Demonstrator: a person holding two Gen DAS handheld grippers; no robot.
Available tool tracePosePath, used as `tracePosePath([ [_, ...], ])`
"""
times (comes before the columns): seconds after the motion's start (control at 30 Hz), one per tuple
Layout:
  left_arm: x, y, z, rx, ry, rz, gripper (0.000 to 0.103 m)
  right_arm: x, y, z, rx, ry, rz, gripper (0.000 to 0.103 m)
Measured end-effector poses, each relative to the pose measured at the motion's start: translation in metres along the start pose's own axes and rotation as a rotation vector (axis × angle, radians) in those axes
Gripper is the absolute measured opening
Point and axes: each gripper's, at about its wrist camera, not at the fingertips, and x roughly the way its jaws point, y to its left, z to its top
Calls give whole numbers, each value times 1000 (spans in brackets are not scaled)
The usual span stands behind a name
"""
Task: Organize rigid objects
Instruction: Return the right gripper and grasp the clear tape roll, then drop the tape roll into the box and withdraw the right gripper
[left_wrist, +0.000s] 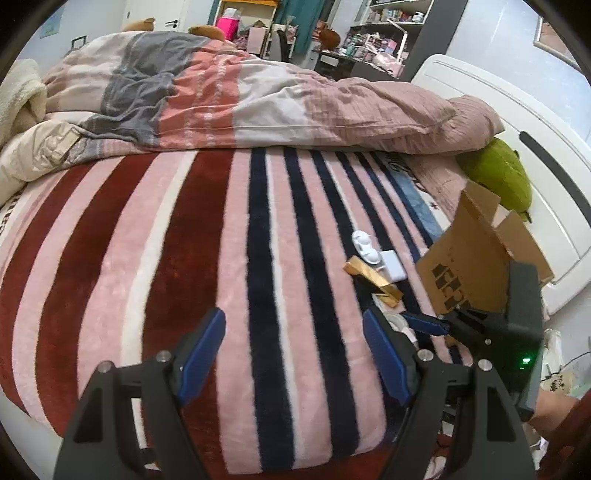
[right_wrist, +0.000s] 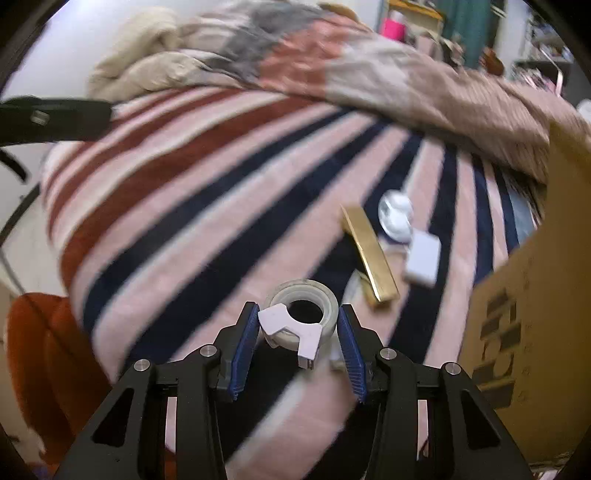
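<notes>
Tape dispenser (right_wrist: 299, 325) first, we reckon: the clear roll in its white holder sits right between the right gripper (right_wrist: 297, 343) pads, near the front edge of the striped blanket (right_wrist: 184, 177). The blue pads (right_wrist: 245, 343) flank it closely, but the right wrist view is smeared with motion blur, so we honestly can't tell whether they're pinching it yet or just about to.

To do this step well, we'd squeeze across the round body of the roll, not the thin white holder tab that sticks out toward us, since that bit looks like it could twist out. Then lift straight up off the fuzzy blanket before swinging right toward the cardboard box (right_wrist: 524, 295), and go in over its open flaps rather than clipping them.

The left gripper (left_wrist: 293, 354) is spread wide with nothing in it, hovering over the blanket, well apart from the pile.

Count time, as far as we can see:
- one tape dispenser
- one long gold box (right_wrist: 369, 254), just beyond the tape
- one flat white charger-like block (right_wrist: 423, 258), beside the gold box
- one white rounded plastic thing (right_wrist: 395, 216), can't tell what exactly
- one cardboard box, open
- two grippers
</notes>
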Motion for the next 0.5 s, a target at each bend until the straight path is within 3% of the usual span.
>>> tracePosePath([
  [0.3, -8, -36, 23, 37, -9, -212, 73, -68, 16, 47, -127, -203, 192, 39],
  [0.5, 2, -80, 51, 86, 8, -341, 55, -104, -5, 57, -171, -310, 183, 39],
])
